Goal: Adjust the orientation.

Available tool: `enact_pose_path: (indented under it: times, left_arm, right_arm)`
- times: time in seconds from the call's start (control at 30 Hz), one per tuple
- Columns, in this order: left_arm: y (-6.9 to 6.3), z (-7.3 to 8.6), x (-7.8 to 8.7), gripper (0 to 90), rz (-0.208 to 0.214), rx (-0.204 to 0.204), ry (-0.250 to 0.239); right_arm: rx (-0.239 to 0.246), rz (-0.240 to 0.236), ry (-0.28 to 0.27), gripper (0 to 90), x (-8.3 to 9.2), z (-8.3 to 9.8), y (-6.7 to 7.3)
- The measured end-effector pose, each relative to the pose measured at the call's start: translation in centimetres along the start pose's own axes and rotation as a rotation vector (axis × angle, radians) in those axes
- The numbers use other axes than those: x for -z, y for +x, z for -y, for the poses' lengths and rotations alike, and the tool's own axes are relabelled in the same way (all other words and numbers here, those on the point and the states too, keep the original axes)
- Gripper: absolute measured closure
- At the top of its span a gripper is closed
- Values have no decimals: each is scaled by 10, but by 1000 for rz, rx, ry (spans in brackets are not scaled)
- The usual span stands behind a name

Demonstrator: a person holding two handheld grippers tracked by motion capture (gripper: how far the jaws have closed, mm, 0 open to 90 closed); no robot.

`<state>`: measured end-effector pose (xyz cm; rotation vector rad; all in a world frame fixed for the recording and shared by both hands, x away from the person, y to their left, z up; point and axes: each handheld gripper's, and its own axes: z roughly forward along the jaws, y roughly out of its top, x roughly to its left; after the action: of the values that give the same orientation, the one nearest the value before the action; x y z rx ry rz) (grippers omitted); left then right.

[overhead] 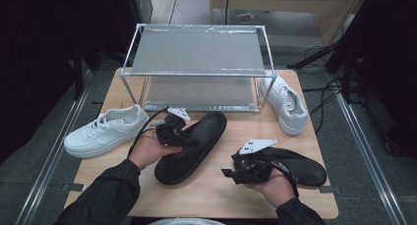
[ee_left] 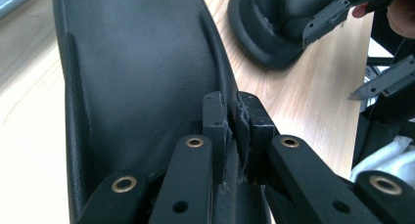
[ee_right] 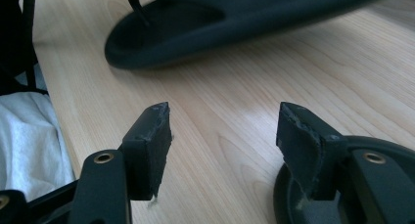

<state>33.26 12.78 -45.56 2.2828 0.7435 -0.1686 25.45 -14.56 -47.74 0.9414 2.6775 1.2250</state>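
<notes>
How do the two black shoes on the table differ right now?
The left black shoe is pinched at its rim by the left tool, shut on it; the right black shoe lies beside the open right tool, not gripped. The left one points slantwise toward the rack; the right one lies crosswise near the table's front edge. Both are plain black slip-ons.

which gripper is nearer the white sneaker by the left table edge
Left. The left gripper is clamped on the rim of a black slipper just right of that white sneaker; the right gripper, jaws open, is farther right across the table.
</notes>
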Motion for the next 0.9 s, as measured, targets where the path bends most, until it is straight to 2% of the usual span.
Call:
enact_pose_path:
  times: [0.1,0.17,0.33,0.4,0.57,0.67,0.9]
  left_arm:
    - [0,-3,-11,838,7,26,5]
    - [0,-3,-19,837,4,30,18]
    - [1,-1,-40,832,5,26,52]
    - [1,1,-43,831,4,30,49]
    - [3,2,-41,799,-5,22,37]
    - [1,3,-38,773,-13,12,12]
    - [-9,5,-17,700,-38,12,-23]
  right_arm:
    - [-20,1,-17,439,3,1,-2]
    - [-47,-1,-39,452,4,0,-4]
    - [-58,14,-60,482,1,-2,-7]
    - [-59,19,-61,481,0,-2,-6]
    - [-37,21,-40,474,-3,-2,-3]
    - [-19,16,-50,471,-5,-3,-2]
    - [-51,33,-63,503,-4,-3,-7]
